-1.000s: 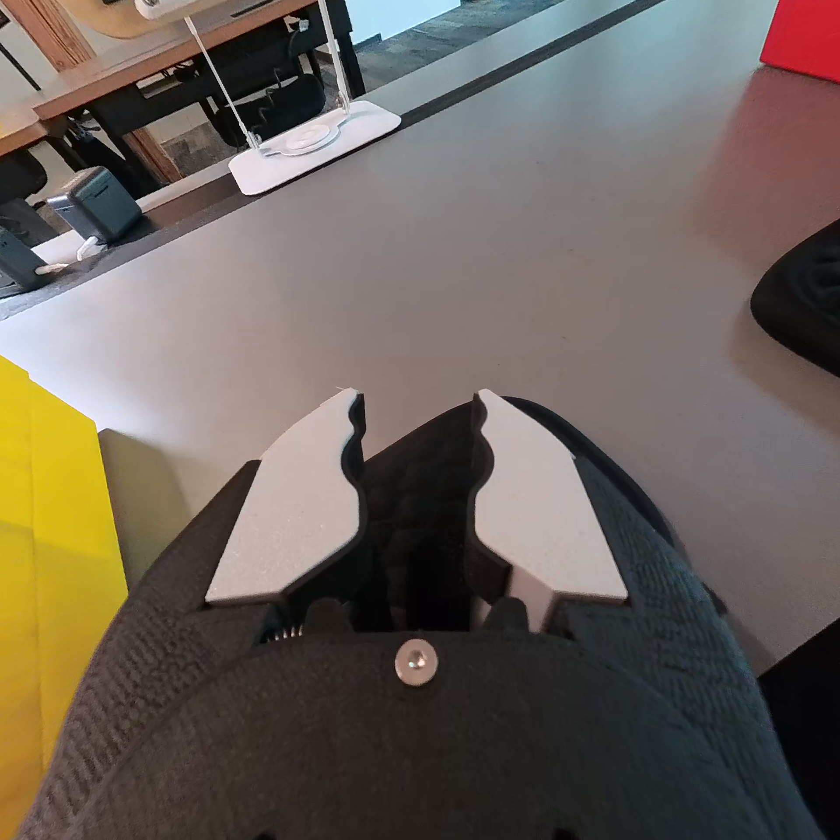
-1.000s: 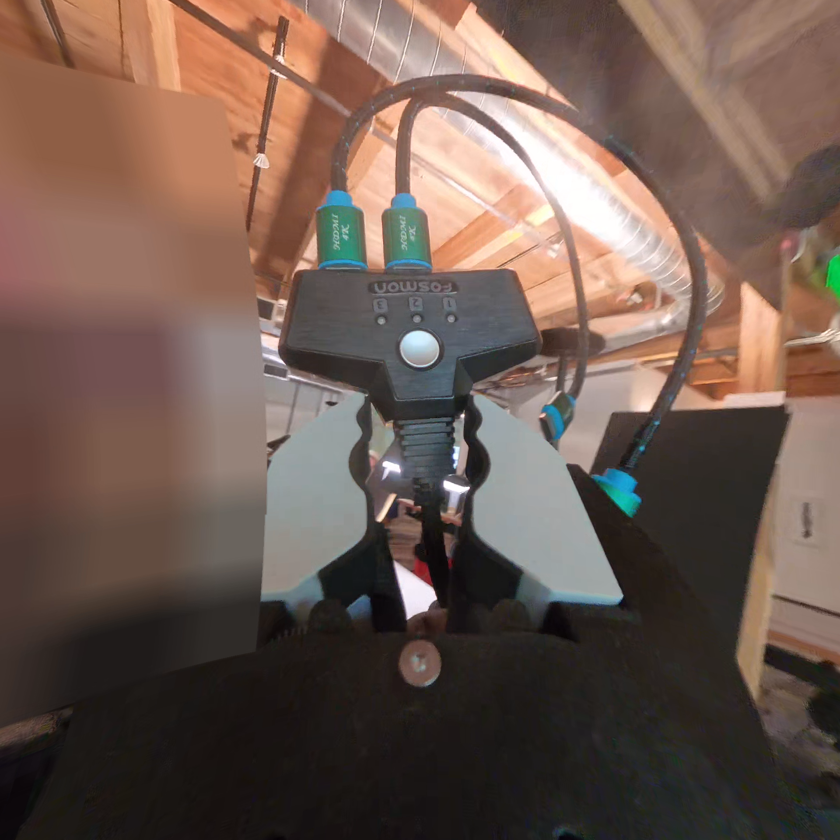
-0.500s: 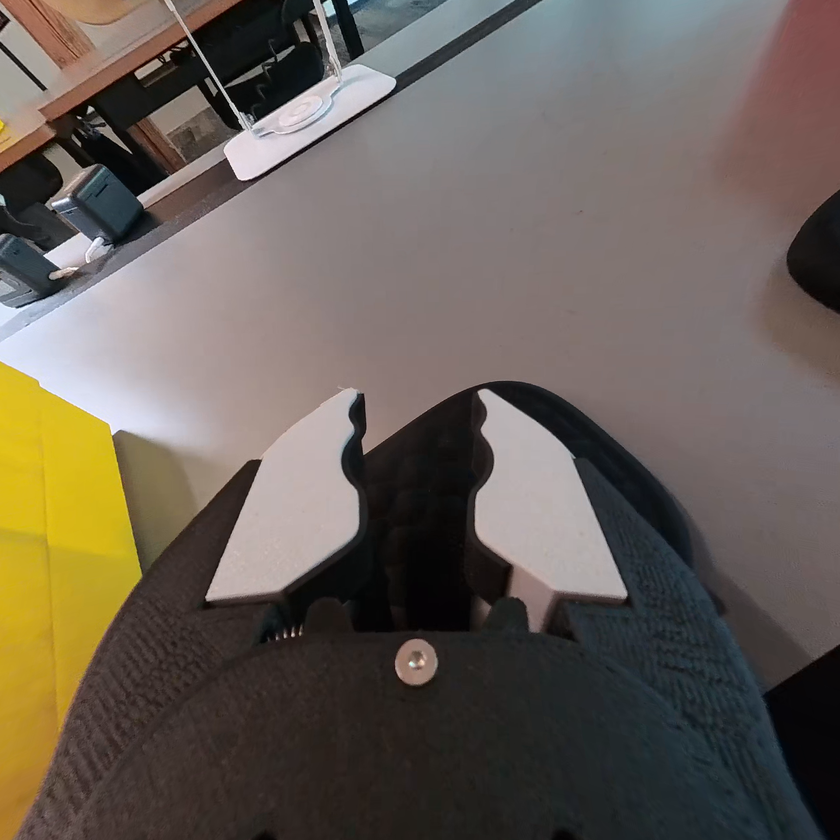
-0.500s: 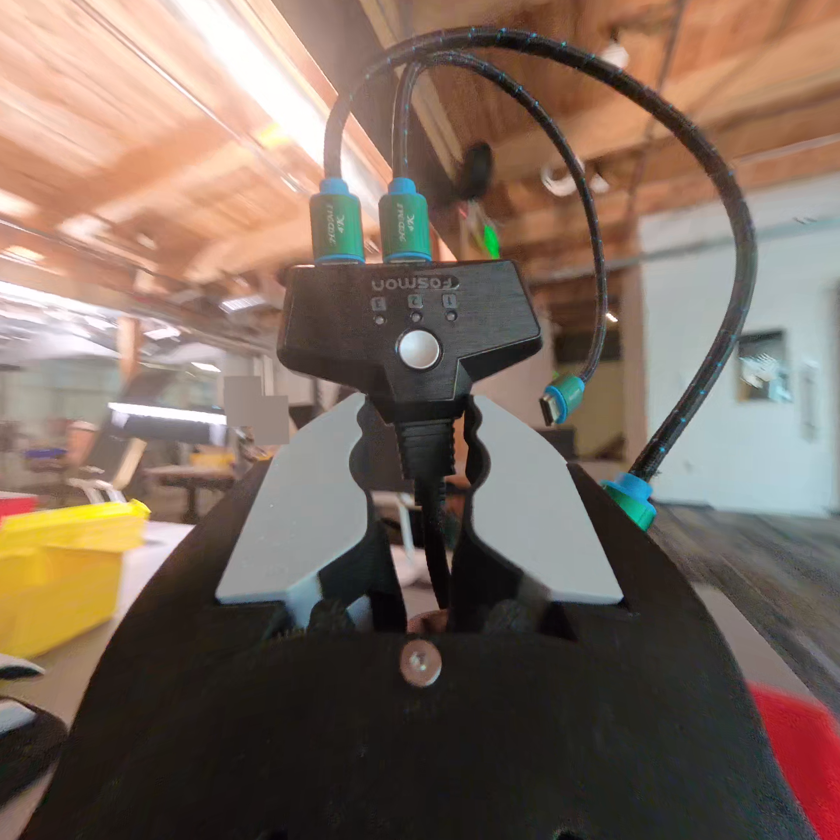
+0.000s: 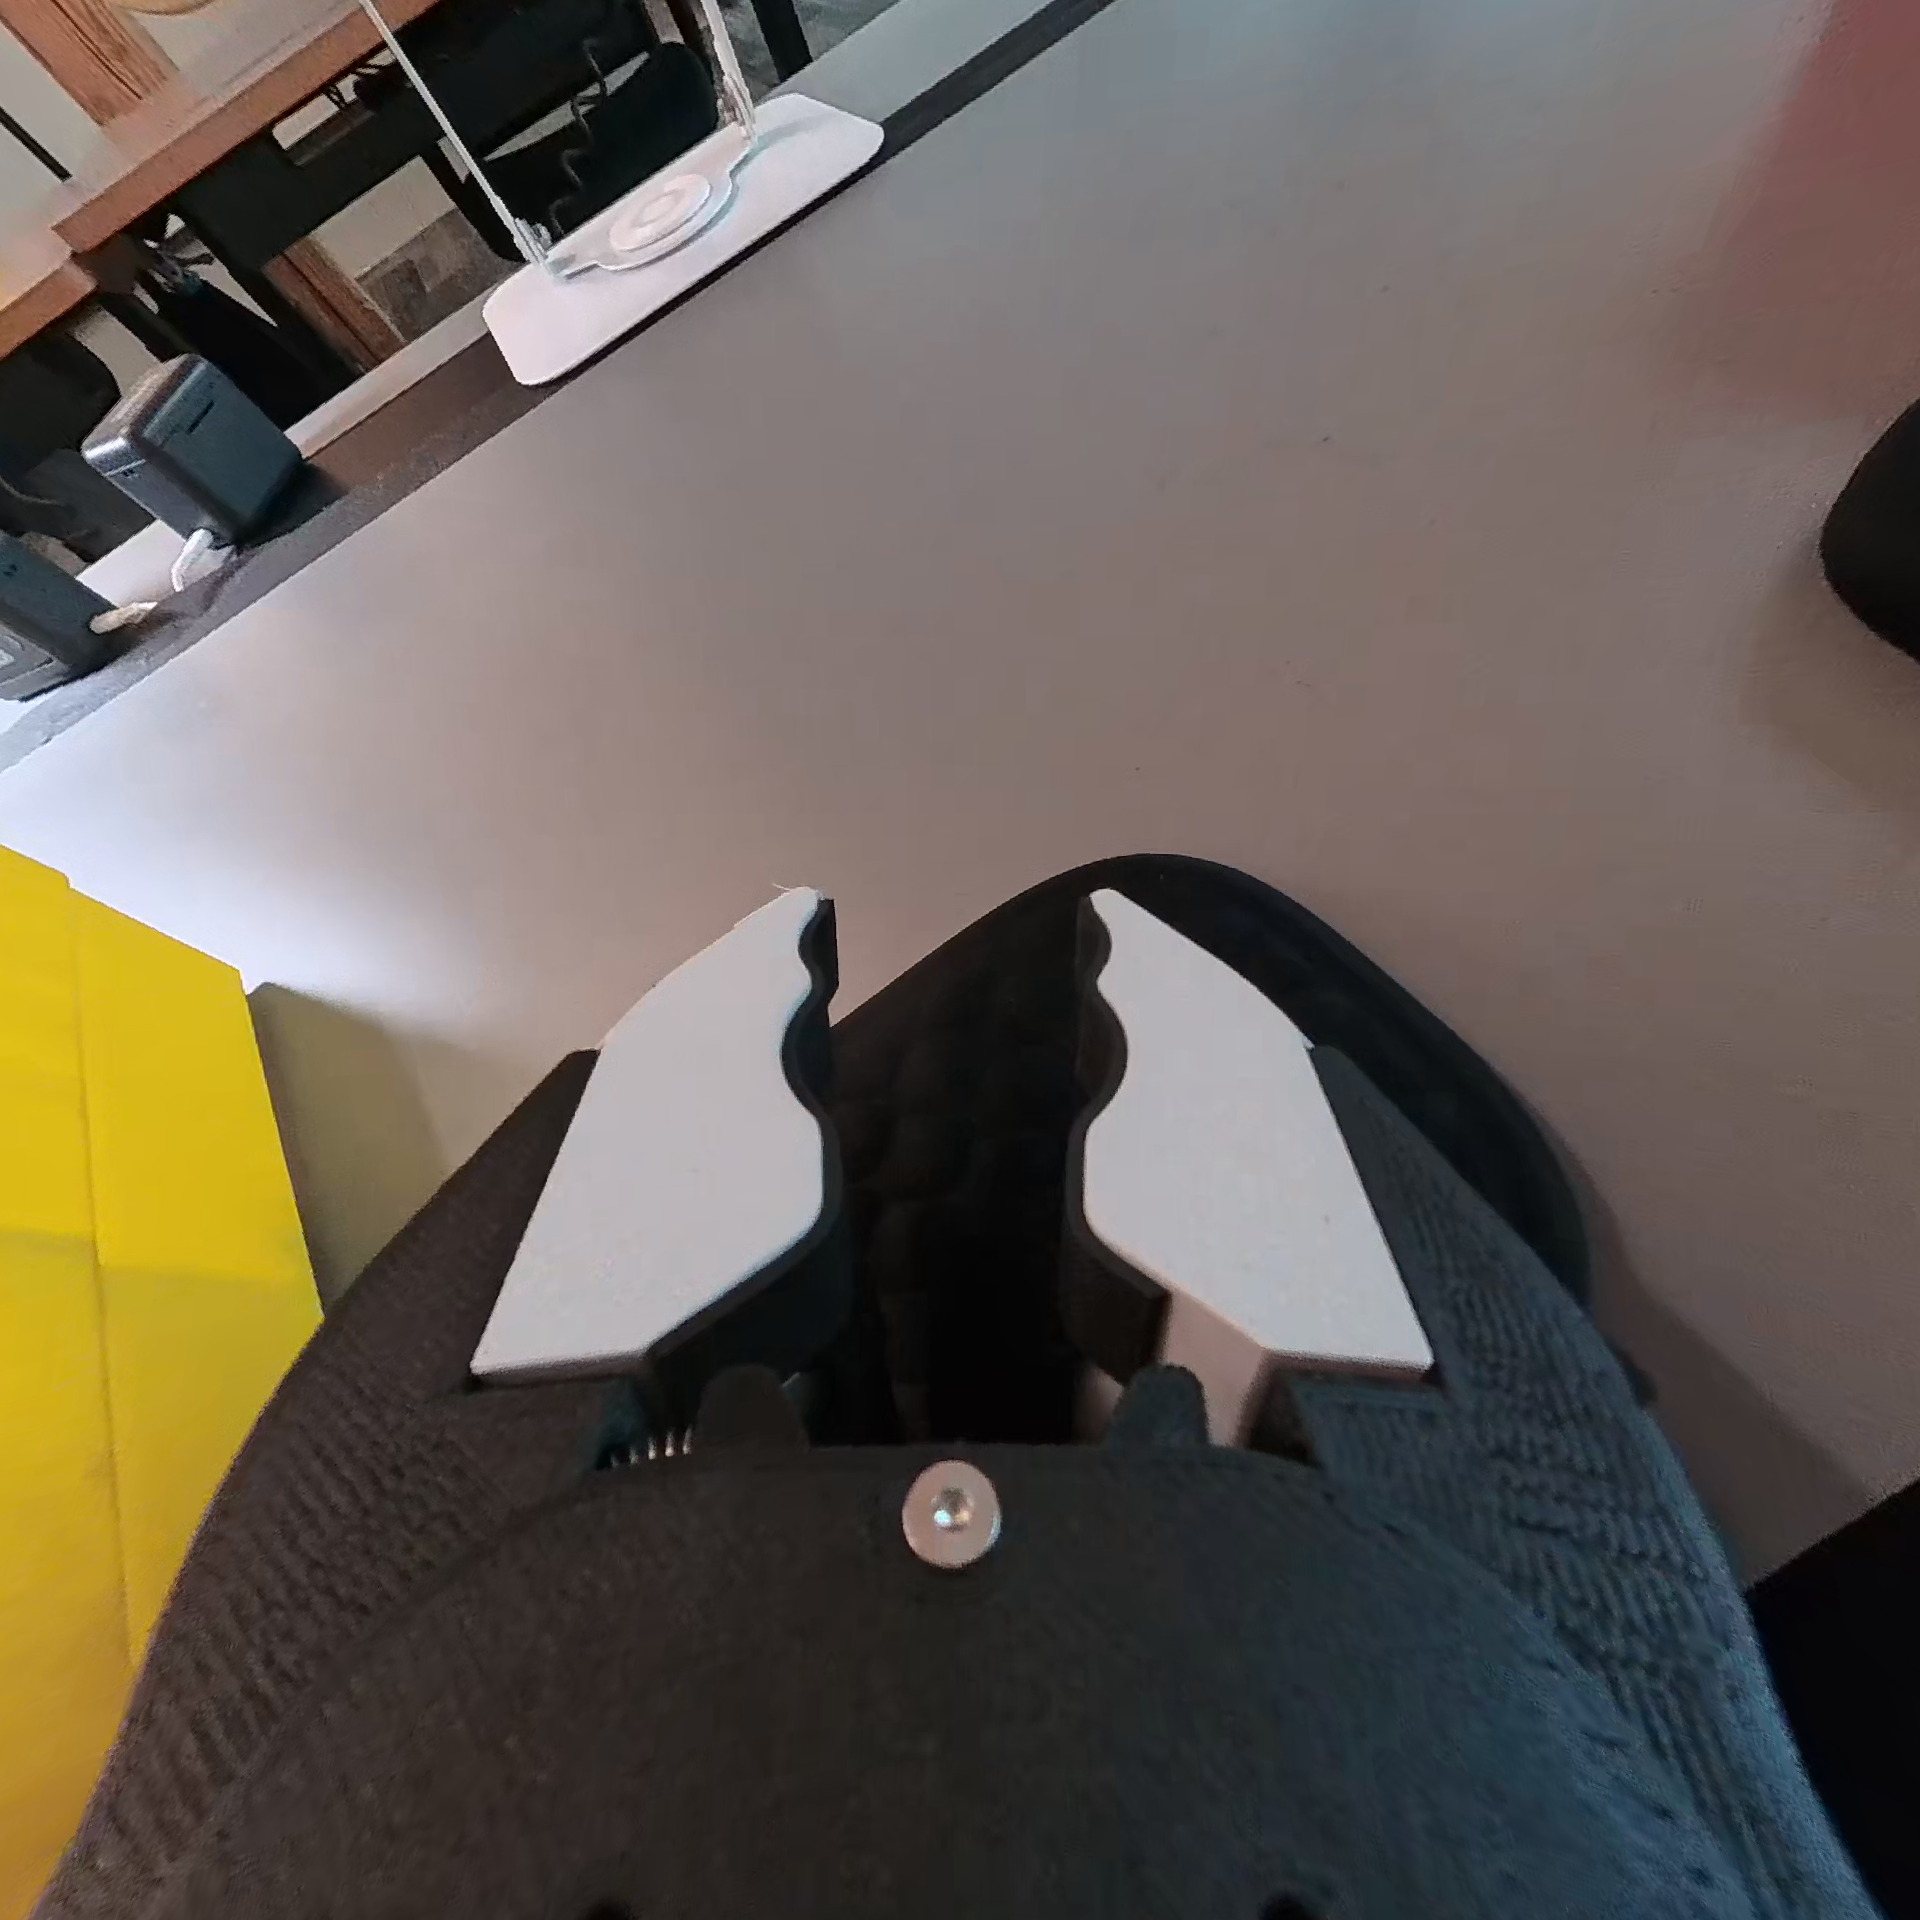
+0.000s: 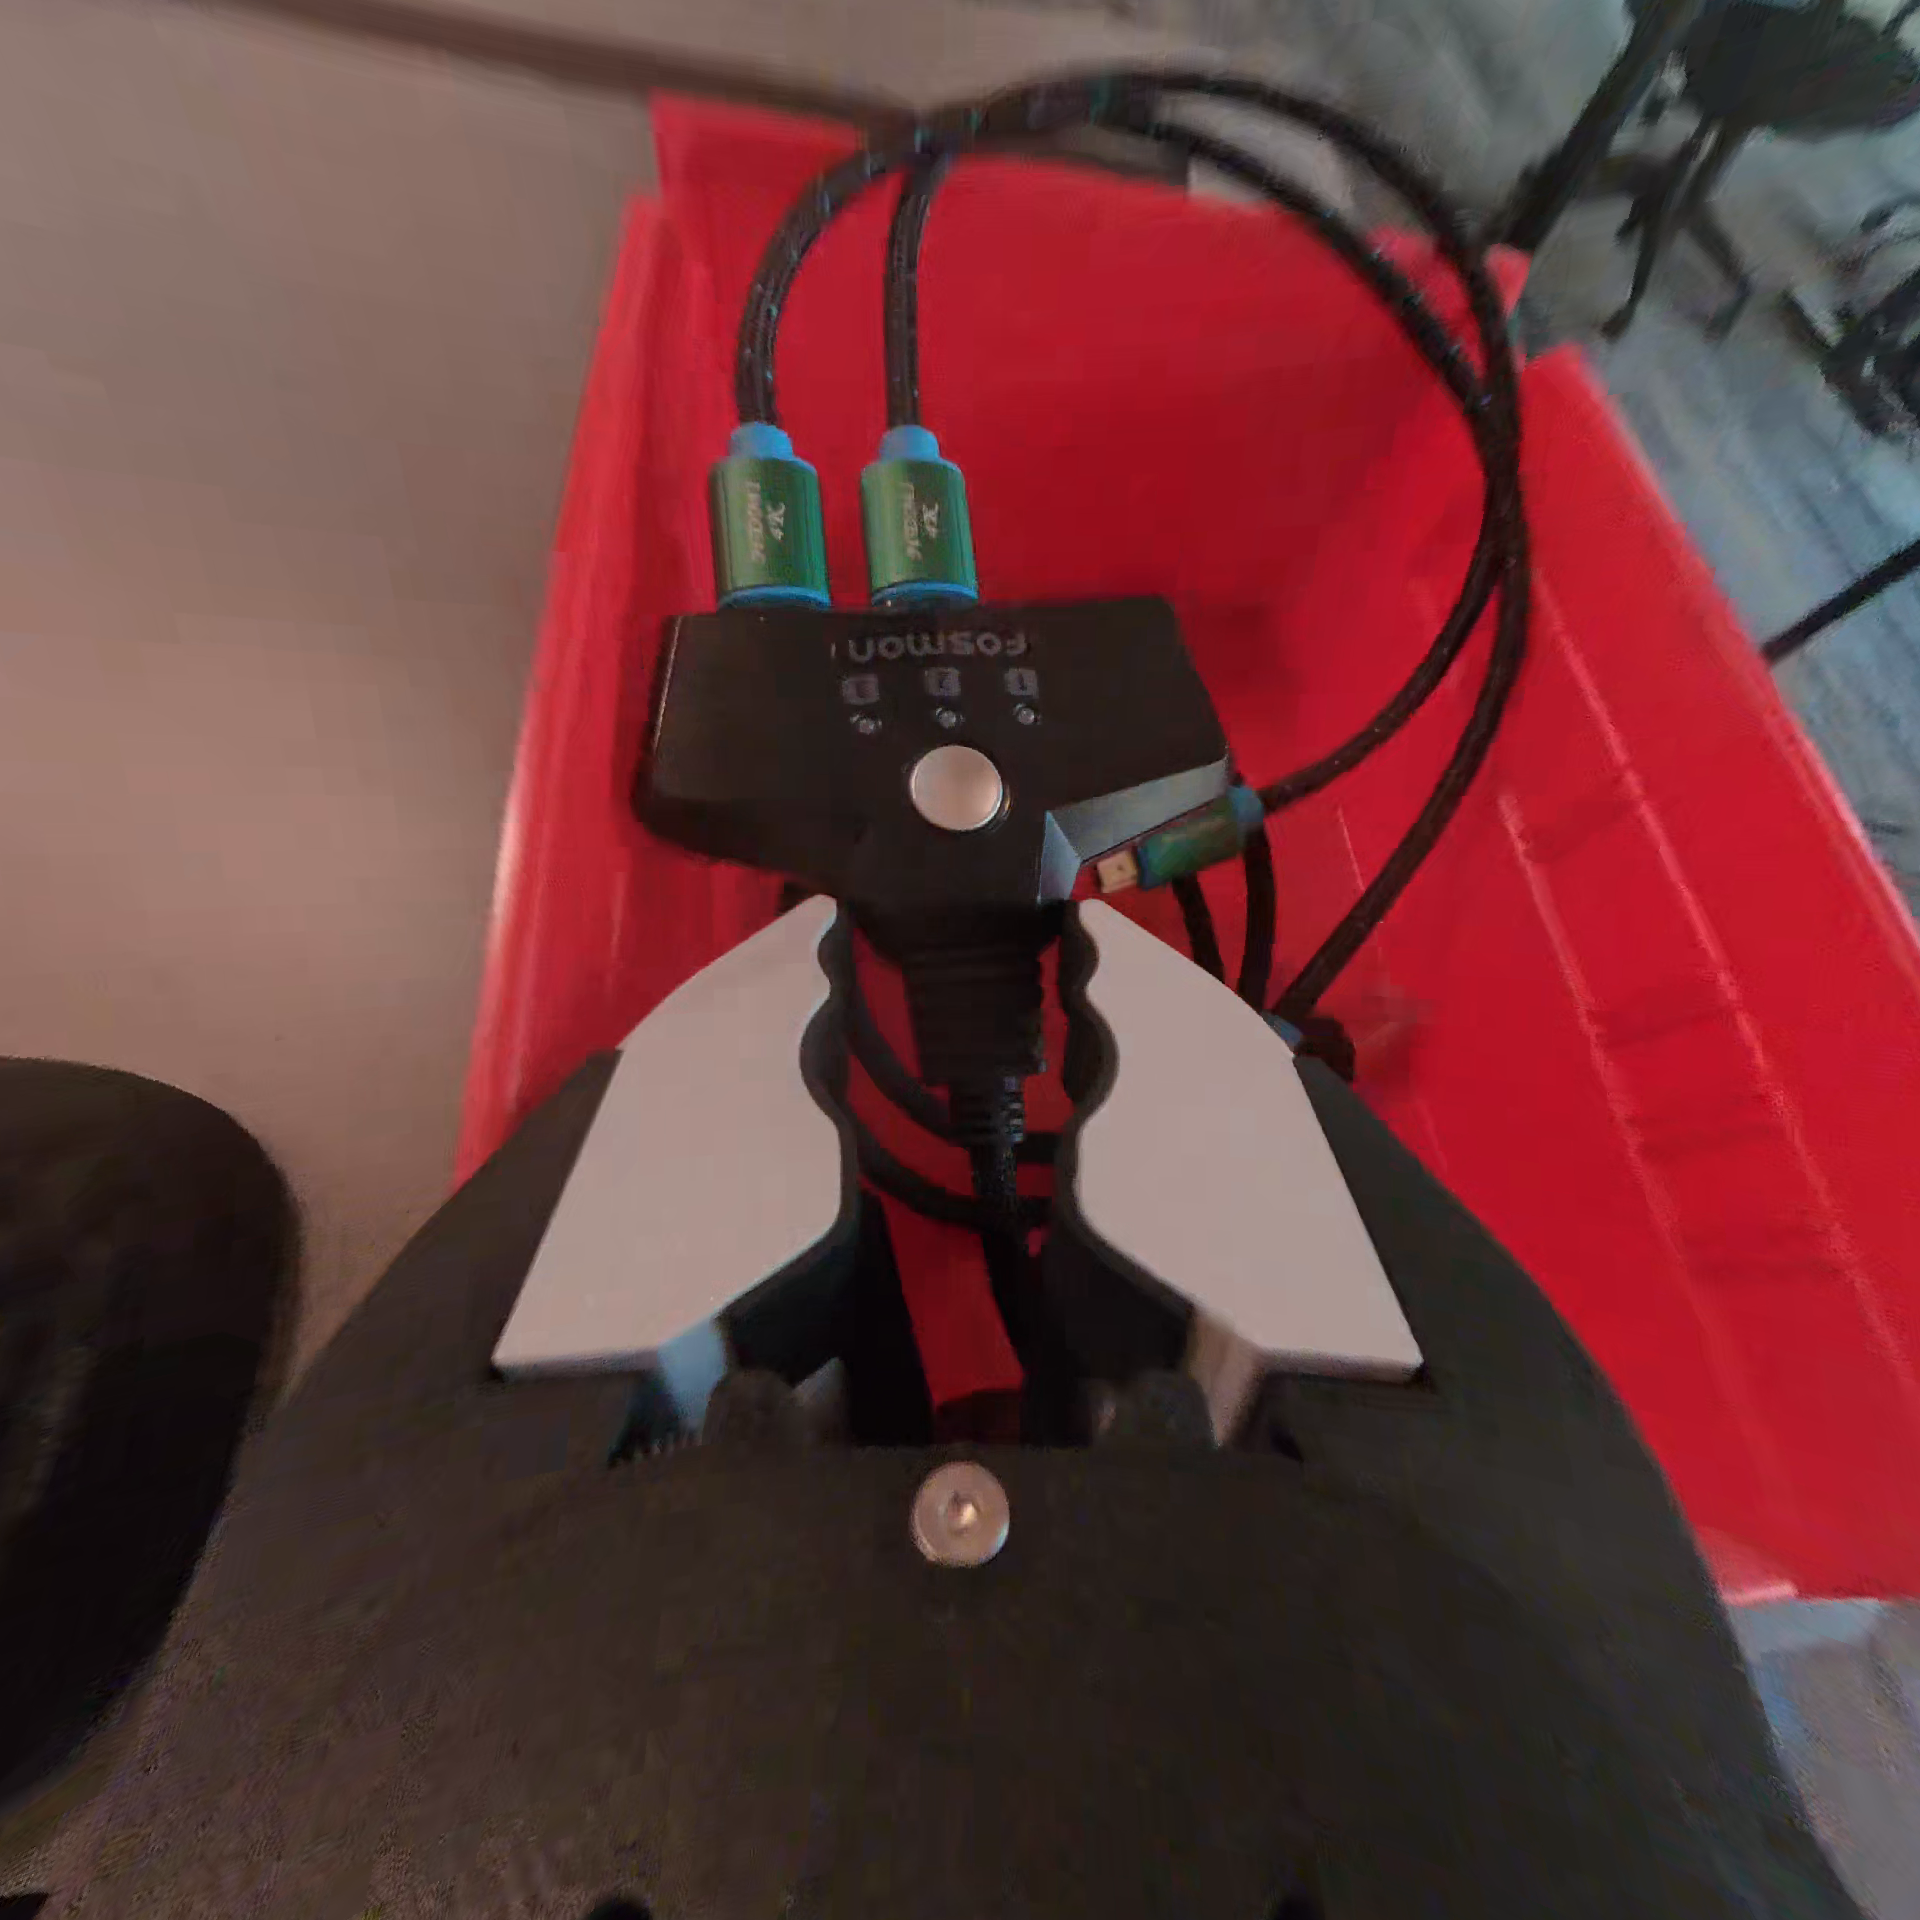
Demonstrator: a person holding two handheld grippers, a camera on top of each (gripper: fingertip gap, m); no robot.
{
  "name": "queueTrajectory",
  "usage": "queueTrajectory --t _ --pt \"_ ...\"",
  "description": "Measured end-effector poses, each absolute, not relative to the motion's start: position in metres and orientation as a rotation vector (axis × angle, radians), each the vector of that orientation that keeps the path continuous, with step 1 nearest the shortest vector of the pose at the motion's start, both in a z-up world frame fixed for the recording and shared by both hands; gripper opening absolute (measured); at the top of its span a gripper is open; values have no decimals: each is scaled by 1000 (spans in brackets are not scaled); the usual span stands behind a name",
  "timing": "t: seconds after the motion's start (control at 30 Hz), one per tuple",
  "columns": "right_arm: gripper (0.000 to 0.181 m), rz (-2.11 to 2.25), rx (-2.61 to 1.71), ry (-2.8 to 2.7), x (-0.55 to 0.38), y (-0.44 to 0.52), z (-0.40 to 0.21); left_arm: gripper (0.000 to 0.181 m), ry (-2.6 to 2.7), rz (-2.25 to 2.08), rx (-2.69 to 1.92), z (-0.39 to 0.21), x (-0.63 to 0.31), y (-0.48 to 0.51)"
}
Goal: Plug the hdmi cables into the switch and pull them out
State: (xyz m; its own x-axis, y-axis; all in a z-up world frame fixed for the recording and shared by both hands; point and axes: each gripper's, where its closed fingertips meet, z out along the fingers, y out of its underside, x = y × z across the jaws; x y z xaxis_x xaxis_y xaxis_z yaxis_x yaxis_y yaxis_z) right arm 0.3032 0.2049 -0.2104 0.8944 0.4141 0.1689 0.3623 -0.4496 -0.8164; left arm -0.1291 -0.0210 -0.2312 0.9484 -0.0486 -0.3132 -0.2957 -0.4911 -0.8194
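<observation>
HDMI switch (image 6: 935, 748), a small black T-shaped box with a round silver button, sits at the centre of the right wrist view, held over a red bin (image 6: 1558, 935) that fills the upper right of the frame. It looks light and rigid; its ribbed strain relief (image 6: 977, 1013), at the neck where its own lead leaves, seems the natural place to hold it, and the right gripper (image 6: 961, 935) is closed on that neck, fingers narrow around it. Two green HDMI plugs (image 6: 842, 530) are seated side by side in the two leftmost ports at the switch's far edge. Their braided black cables (image 6: 1455, 582) loop stiffly up and round to the right; a loose green connector (image 6: 1184, 842) hangs just beside the switch's right shoulder. The plugs should be firm and easy to pinch on their metal barrels, while the cables will spring and tug. The gripper is angled downward toward the bin.

In the left wrist view, the left gripper (image 5: 956, 914) holds nothing, fingers parted narrowly, tilted low over the grey table (image 5: 1039, 520), with a yellow bin (image 5: 114, 1247) at the left edge.
</observation>
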Motion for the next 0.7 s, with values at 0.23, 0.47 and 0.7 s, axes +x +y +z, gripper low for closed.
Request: queueTrajectory --t 0.23,0.47,0.7 --pt "32 28 -2408 -777 306 211 -257 43 244 295 -2064 -230 -129 -21" --pt "62 -103 -2248 -708 312 226 -235 43 240 272 -2060 -230 -128 -22" --pt "64 120 -1770 -365 345 176 -134 43 246 266 -2060 -230 -128 -22"
